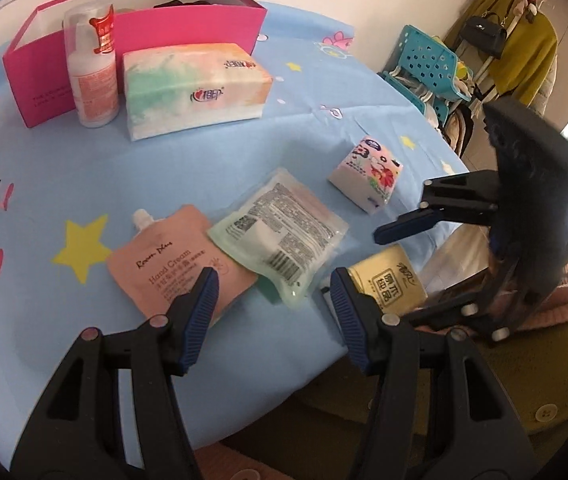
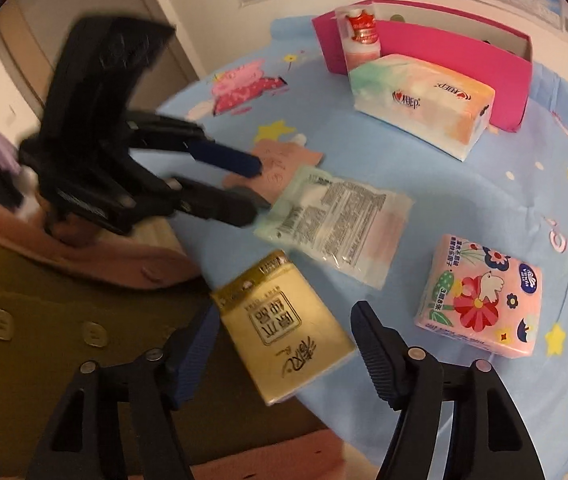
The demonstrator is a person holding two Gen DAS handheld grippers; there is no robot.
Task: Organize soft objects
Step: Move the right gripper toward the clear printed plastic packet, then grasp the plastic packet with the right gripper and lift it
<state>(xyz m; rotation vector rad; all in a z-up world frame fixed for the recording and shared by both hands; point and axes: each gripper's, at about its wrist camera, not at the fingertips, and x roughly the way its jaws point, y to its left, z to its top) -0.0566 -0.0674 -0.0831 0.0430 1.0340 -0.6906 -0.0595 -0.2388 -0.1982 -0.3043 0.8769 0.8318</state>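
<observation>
On the blue cloth lie a pink hand cream pouch (image 1: 176, 264), a pale green wipes pack (image 1: 280, 232), a gold tissue pack (image 2: 284, 332) at the table edge, a pink floral tissue pack (image 2: 479, 296) and a large tissue pack (image 1: 196, 88). A pink box (image 1: 132, 36) stands behind, with a white bottle (image 1: 92, 76) in front. My left gripper (image 1: 274, 316) is open, above the pouch and wipes pack. My right gripper (image 2: 284, 344) is open, over the gold pack, empty. Each gripper shows in the other view: right (image 1: 399, 220), left (image 2: 258, 184).
The table edge curves close below both grippers. A turquoise basket (image 1: 423, 64) and a rack with a yellow garment (image 1: 523, 40) stand beyond the table on the right. A person's brown and pink clothing (image 2: 64, 300) is at the near edge.
</observation>
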